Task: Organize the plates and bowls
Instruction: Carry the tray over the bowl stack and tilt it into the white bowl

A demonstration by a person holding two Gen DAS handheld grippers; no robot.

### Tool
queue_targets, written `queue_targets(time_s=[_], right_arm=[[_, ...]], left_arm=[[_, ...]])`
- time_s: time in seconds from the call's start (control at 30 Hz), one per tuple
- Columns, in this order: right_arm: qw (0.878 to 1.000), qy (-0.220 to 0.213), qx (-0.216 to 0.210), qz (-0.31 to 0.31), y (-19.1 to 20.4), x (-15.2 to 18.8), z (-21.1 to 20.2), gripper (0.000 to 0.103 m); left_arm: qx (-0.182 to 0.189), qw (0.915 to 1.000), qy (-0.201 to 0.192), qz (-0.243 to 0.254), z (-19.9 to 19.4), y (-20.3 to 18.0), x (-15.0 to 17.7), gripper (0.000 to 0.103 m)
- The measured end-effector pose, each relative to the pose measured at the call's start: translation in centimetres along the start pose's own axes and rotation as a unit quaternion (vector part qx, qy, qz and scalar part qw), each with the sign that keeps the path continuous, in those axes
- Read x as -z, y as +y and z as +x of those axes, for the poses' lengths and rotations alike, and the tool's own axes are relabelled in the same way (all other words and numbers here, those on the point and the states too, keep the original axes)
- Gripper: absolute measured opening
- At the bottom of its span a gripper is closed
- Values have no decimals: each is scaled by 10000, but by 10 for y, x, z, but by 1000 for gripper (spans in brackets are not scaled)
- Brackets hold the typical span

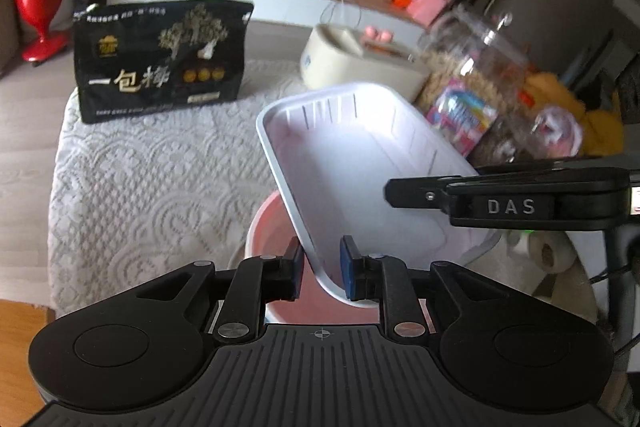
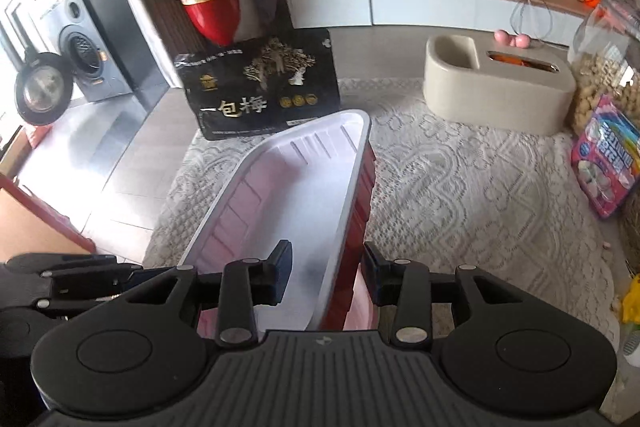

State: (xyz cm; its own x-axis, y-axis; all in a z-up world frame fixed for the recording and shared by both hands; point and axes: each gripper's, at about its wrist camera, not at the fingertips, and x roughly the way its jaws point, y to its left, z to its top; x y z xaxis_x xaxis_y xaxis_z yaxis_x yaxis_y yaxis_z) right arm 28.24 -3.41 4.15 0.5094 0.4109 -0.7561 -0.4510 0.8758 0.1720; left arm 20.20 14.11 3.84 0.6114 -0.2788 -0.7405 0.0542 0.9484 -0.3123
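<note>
**A:** We are looking along the left gripper point(image 1: 320, 269), and we are seeing its blue pads clamped on the near rim of a white rectangular tray point(image 1: 360, 167). The tray is tilting up and away over a lace tablecloth point(image 1: 152, 171). Under its near end a pink bowl point(image 1: 276, 231) is sitting on the cloth.

**B:** We are seeing the same tray point(image 2: 288, 195) from the right gripper point(image 2: 326, 275). Its outside wall is showing dark red here. The jaws are standing apart, astride the tray's right-hand wall: one finger point(image 2: 280, 273) is inside the tray, the other outside. We are not seeing either pad pressing on the wall.

**A:** In the left wrist view the right gripper point(image 1: 404, 189) is reaching in from the right edge, at the tray's far side wall.

**B:** And we are catching the left gripper's body at the lower left of the right wrist view, though its fingertips are hidden.

**A:** Behind the tray a black snack bag point(image 1: 160, 59) with gold lettering is standing upright on the cloth.

**B:** To the right of that bag point(image 2: 260, 87) we are seeing a beige container point(image 2: 496, 95), a clear jar point(image 2: 604, 67) and a pink packet point(image 2: 604, 163) leaning on it.
</note>
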Motion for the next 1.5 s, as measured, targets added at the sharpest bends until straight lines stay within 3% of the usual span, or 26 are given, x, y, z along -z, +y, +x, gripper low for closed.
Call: queue_targets(time_s=[0.13,0.5,0.77,0.93,1.03,1.23,1.4,1.5], right_arm=[[9996,271,83,-11,1,10,12,39],[9992,400,50,-25,7,20,27,38],[9997,223,-33,94,2,13,16,38],[9995,106,10,313,-7,1,17,41],[9989,36,-63,461,-13,-10,18,49],[9969,-58,-301,723,-20,-27,27,50],[9933,121,-437,1067,-26,-37,51,52],[9939,-191,-592,914,-22,-38,34,52]], left_arm=[[-393,9990,210,-24,12,3,3,19],[-264,9984,490,-93,23,8,9,19],[-108,9992,95,-371,6,19,0,19],[-141,9990,116,-399,11,19,-1,19],[-145,9991,117,-377,12,19,-1,19],[-108,9986,-2,-527,17,24,-7,19],[296,9944,-6,-1016,34,39,-13,19],[347,9964,-117,-766,19,32,-15,19]])
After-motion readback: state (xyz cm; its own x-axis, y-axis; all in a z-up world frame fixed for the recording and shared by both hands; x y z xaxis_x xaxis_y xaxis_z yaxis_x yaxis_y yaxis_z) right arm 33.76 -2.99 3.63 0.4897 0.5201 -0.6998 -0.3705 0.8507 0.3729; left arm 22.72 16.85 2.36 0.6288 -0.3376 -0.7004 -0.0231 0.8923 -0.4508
